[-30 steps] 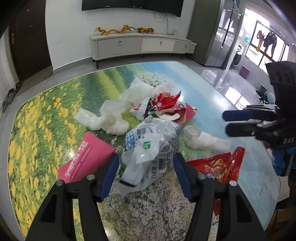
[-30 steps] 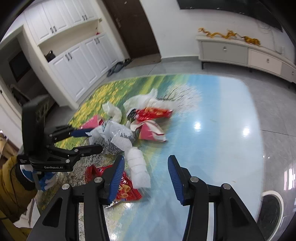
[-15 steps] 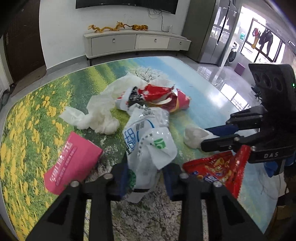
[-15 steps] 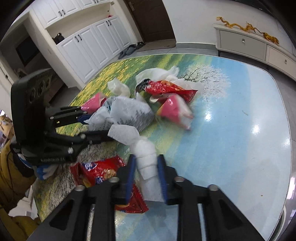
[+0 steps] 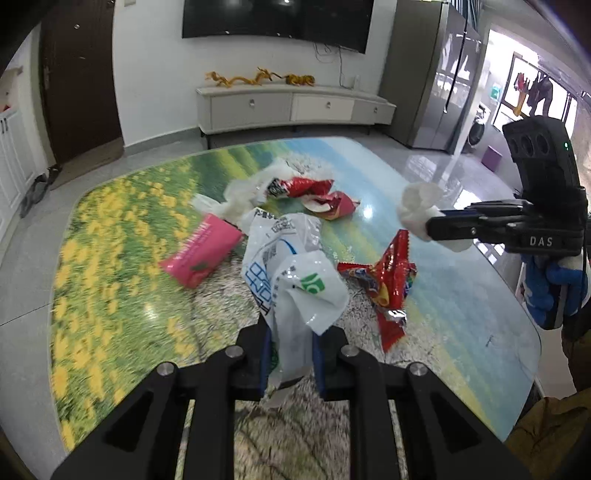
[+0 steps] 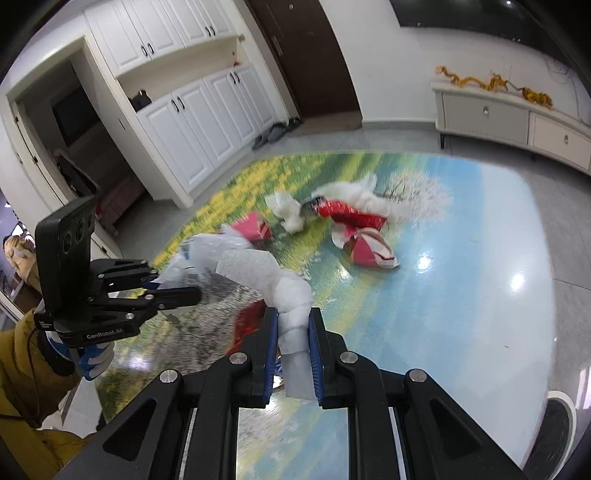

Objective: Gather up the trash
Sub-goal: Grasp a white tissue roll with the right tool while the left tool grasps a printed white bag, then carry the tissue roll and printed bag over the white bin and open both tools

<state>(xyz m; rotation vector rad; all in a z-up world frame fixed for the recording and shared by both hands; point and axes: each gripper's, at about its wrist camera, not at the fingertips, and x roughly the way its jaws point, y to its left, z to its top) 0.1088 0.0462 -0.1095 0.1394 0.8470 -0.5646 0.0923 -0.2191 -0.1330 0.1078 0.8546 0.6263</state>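
Left gripper: we have its jaws pressed in on the white plastic bag, with only the crumpled film between the blue pads; in the right wrist view we see the same gripper from the side, the bag bunched at its tips.

Right gripper: we hold the white paper wad clamped between narrow jaws; the wad curls up and to the left out of the pads; from the left wrist view the gripper shows the wad sticking out at its tip, raised above the table.

White plastic bag: printed in blue and green; it rises from our left pads and hangs over the table; whether its far end touches the surface we cannot tell.

Table: a glossy top with a printed meadow of yellow flowers, blue towards the far right side.

Red snack wrapper: crumpled, lying just to the right of the bag; in the right wrist view only a red blur shows behind our pads.

Pink packet: flat on the table, left of the bag.

Far heap: white tissue beside a torn red wrapper and a red and white packet; all well apart from both grippers.

Beyond the table: a pale low cabinet under a dark screen.
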